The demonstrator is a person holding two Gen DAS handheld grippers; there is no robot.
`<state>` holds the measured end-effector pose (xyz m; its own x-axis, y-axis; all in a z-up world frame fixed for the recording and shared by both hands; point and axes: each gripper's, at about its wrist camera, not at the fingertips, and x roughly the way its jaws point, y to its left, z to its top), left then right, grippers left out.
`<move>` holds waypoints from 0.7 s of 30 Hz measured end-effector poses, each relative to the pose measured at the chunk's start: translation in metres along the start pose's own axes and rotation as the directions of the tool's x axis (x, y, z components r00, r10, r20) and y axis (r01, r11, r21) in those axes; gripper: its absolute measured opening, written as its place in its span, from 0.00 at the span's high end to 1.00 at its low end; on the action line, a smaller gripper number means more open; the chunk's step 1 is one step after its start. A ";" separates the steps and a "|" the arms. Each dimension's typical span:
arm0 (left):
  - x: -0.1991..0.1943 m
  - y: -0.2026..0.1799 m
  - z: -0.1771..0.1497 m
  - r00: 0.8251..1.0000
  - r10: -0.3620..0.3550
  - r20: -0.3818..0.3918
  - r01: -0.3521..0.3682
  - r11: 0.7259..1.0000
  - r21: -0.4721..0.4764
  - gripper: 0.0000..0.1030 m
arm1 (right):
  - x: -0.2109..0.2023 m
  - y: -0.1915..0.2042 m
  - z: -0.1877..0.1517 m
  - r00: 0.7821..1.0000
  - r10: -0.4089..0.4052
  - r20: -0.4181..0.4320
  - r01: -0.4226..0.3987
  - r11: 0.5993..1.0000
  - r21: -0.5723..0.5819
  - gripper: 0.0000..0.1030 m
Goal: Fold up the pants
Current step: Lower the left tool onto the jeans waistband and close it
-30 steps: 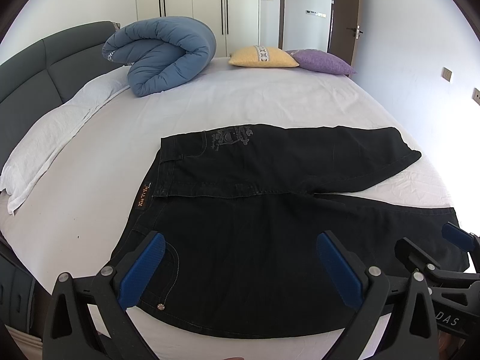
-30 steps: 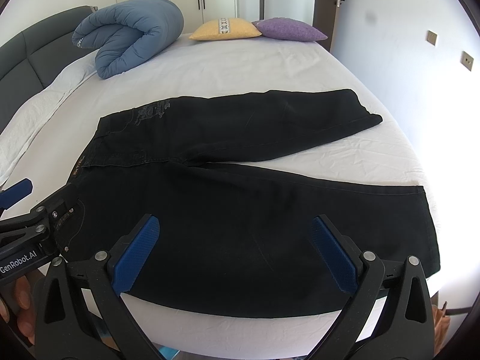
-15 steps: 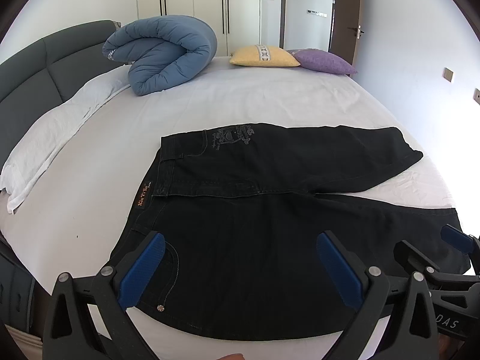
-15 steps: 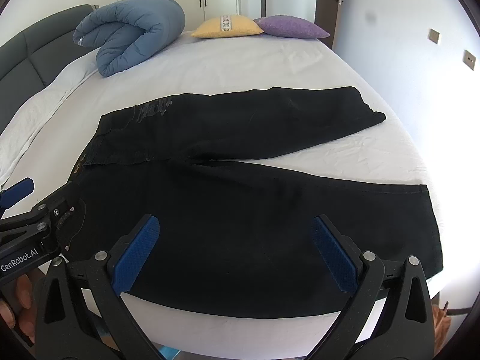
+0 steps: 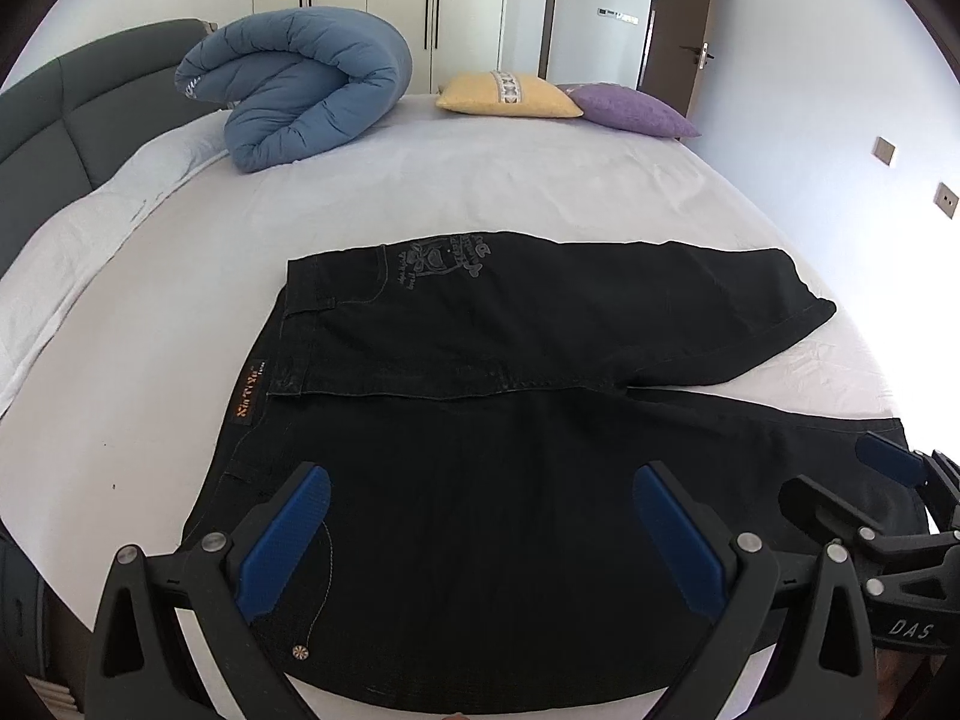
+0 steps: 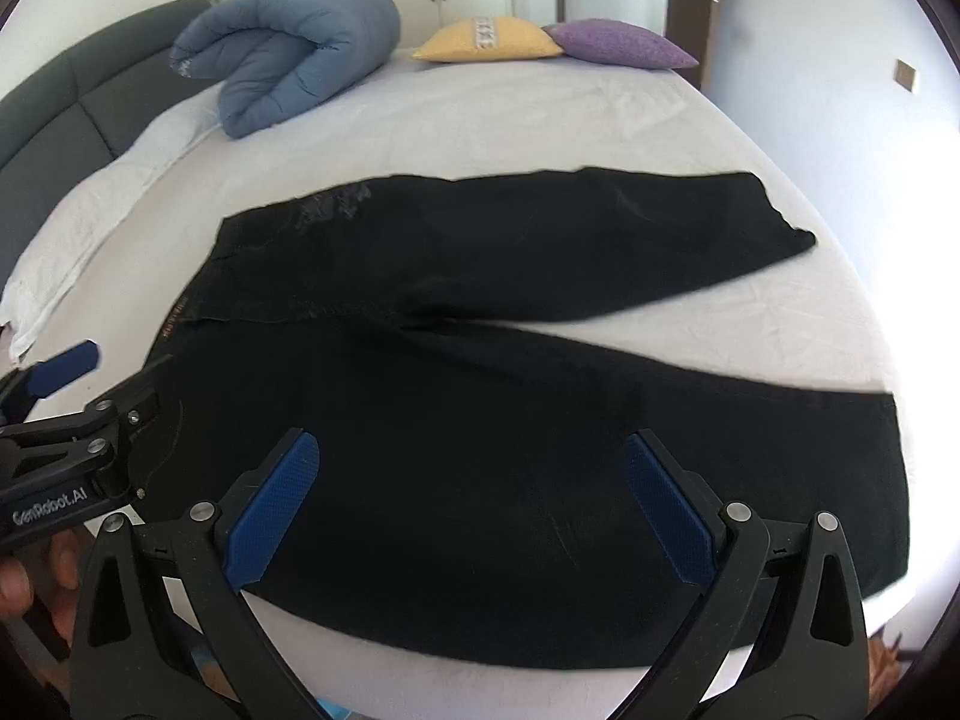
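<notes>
Black pants (image 5: pixel 480 432) (image 6: pixel 492 372) lie flat on the white bed, waistband to the left, both legs spread toward the right. The far leg ends at a hem (image 5: pixel 804 306); the near leg runs along the bed's front edge. My left gripper (image 5: pixel 480 480) hovers open above the near hip area, nothing between its blue pads. My right gripper (image 6: pixel 468 450) hangs open over the near leg's thigh, also empty. Each gripper shows at the edge of the other's view: the right gripper (image 5: pixel 840 477) on the right, the left gripper (image 6: pixel 120 369) on the left with a hand behind it.
A rolled blue duvet (image 5: pixel 300 84) lies at the back left beside a grey headboard (image 5: pixel 72 114). A yellow cushion (image 5: pixel 510 96) and a purple cushion (image 5: pixel 630 111) rest at the far edge. White pillows (image 5: pixel 90 252) line the left side. A wall runs along the right.
Both grippers have eased slightly nearer the pants, the right one tilting down and blurring a little. The pants have not moved and both grippers stay open.
</notes>
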<state>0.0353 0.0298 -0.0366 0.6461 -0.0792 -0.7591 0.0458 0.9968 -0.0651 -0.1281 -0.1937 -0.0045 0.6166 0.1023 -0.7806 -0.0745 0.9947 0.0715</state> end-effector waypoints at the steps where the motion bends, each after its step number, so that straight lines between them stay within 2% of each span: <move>1: 0.004 0.002 0.003 1.000 0.004 0.003 -0.004 1.000 0.017 0.00 | 0.002 -0.004 0.006 1.000 0.025 0.011 -0.025 1.000 -0.007 0.00; 4: 0.007 0.007 0.011 0.996 0.044 0.081 -0.050 0.996 0.075 0.00 | 0.014 -0.014 0.025 0.994 0.104 0.017 -0.104 0.994 -0.018 0.00; 5: 0.007 0.012 0.014 0.991 0.048 0.125 -0.057 0.996 0.068 0.00 | 0.020 -0.018 0.033 0.992 0.128 0.002 -0.128 0.991 -0.024 0.00; 7: 0.013 0.022 0.024 0.988 0.066 0.136 -0.073 0.996 0.045 0.00 | 0.037 -0.026 0.052 0.988 0.152 -0.020 -0.152 0.987 -0.044 0.00; 10: 0.040 0.039 0.043 0.985 0.153 0.077 -0.156 0.987 0.036 0.00 | 0.060 -0.039 0.081 0.982 0.184 -0.053 -0.186 0.981 -0.046 0.00; 11: 0.055 0.050 0.053 0.982 0.185 0.033 -0.185 0.983 0.008 0.00 | 0.068 -0.042 0.089 0.980 0.184 -0.074 -0.188 0.981 -0.054 0.00; 14: 0.091 0.083 0.085 0.985 0.160 -0.065 -0.165 0.984 -0.071 0.00 | 0.098 -0.048 0.123 0.978 0.158 -0.134 -0.174 0.977 -0.119 0.00; 16: 0.111 0.093 0.110 0.986 0.152 -0.061 -0.154 0.988 -0.023 0.00 | 0.109 -0.048 0.139 0.976 0.167 -0.141 -0.189 0.969 -0.157 0.00; 18: 0.134 0.098 0.140 0.993 0.100 -0.056 -0.096 0.993 0.074 0.00 | 0.124 -0.047 0.157 0.971 0.184 -0.151 -0.214 0.952 -0.218 0.00; 19: 0.148 0.098 0.154 0.994 0.087 -0.060 -0.078 0.987 0.143 0.00 | 0.131 -0.046 0.166 0.968 0.200 -0.149 -0.234 0.937 -0.259 0.00; 20: 0.164 0.097 0.169 0.994 0.090 -0.066 -0.072 0.969 0.236 0.00 | 0.136 -0.045 0.173 0.964 0.219 -0.149 -0.254 0.924 -0.287 0.00; 21: 0.176 0.093 0.178 0.993 0.084 -0.085 -0.056 0.955 0.291 0.00 | 0.143 -0.044 0.181 0.955 0.252 -0.155 -0.290 0.901 -0.322 0.05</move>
<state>0.2885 0.1096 -0.0608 0.5802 0.0043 -0.8145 0.2293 0.9587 0.1684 0.1056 -0.2205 -0.0067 0.4492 0.3459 -0.8238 -0.4982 0.8623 0.0904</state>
